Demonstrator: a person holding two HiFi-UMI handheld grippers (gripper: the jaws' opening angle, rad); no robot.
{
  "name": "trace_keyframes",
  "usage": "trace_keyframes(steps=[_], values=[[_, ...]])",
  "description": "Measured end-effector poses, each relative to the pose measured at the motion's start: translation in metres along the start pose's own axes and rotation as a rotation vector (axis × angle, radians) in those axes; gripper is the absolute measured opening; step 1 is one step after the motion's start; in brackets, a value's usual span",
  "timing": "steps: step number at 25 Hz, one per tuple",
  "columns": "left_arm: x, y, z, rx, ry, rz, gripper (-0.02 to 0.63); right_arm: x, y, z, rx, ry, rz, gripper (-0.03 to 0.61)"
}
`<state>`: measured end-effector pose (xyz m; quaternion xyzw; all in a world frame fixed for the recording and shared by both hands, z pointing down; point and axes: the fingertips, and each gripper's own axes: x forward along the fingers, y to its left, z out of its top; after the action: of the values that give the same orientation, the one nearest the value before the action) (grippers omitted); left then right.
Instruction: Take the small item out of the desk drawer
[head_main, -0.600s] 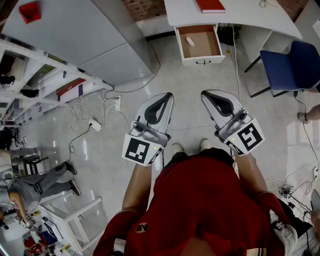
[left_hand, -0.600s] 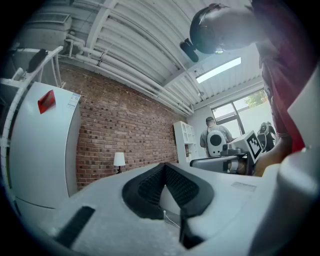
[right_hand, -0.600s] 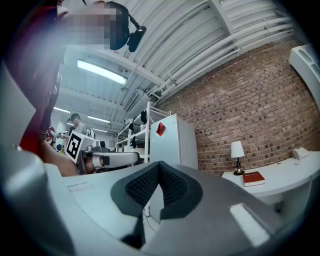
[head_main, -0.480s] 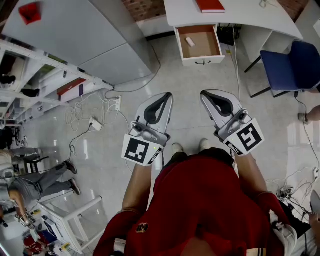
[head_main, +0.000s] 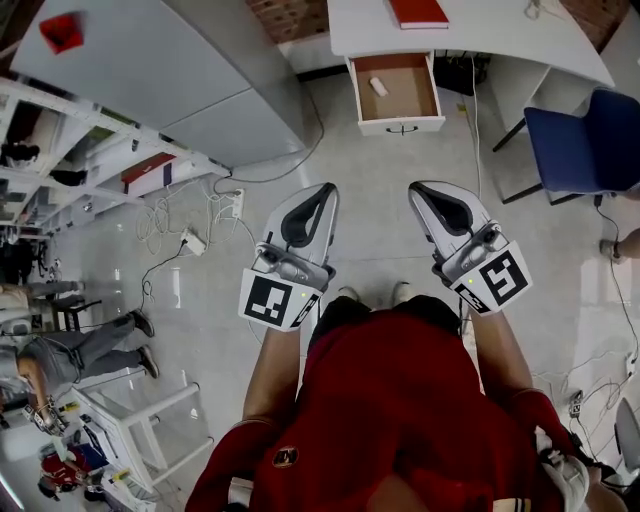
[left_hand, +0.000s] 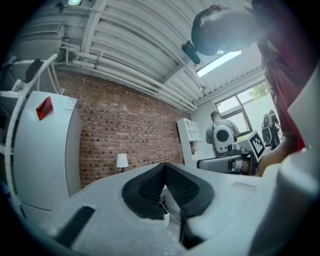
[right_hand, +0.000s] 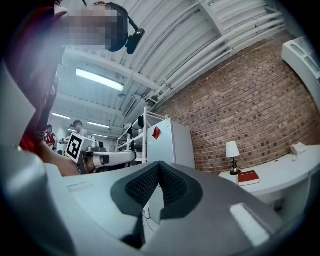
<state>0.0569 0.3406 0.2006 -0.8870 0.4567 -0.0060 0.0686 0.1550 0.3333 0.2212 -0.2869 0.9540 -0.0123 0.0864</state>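
The desk drawer (head_main: 403, 125) stands pulled open at the top of the head view, its brown bottom bare except for a small white item (head_main: 379, 86) lying near its back left. My left gripper (head_main: 325, 190) and right gripper (head_main: 420, 188) are held side by side in front of my body, well short of the drawer, over the floor. Both point toward the desk. In the left gripper view the left gripper's (left_hand: 164, 165) black pads meet at the tip with nothing between them. The right gripper (right_hand: 159, 163) looks the same in its own view.
A white desk (head_main: 480, 30) carries a red book (head_main: 418, 12). A blue chair (head_main: 580, 135) stands right of the drawer. A grey cabinet (head_main: 150, 70) and shelving (head_main: 100, 170) fill the left. Cables and a power strip (head_main: 190, 245) lie on the floor. A person (head_main: 70, 360) sits at far left.
Both grippers stay shut and have drifted slightly apart. The head view has shifted a little, so the drawer sits slightly higher in the picture.
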Motion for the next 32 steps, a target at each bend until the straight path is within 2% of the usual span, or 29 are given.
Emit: trace_keyframes(steps=[6, 14, 23, 32], values=[[0.012, -0.001, -0.002, 0.016, 0.005, 0.031, 0.006, -0.006, -0.019, -0.002, 0.002, -0.006, 0.014, 0.012], [0.043, 0.032, -0.021, 0.019, -0.002, 0.041, 0.006, 0.020, -0.046, -0.016, -0.011, 0.003, 0.017, 0.012], [0.106, 0.135, -0.050, 0.008, -0.042, -0.018, 0.006, 0.107, -0.101, -0.036, -0.056, 0.065, -0.067, 0.012], [0.157, 0.259, -0.085, -0.025, -0.048, -0.070, 0.006, 0.223, -0.172, -0.079, -0.089, 0.156, -0.193, 0.012]])
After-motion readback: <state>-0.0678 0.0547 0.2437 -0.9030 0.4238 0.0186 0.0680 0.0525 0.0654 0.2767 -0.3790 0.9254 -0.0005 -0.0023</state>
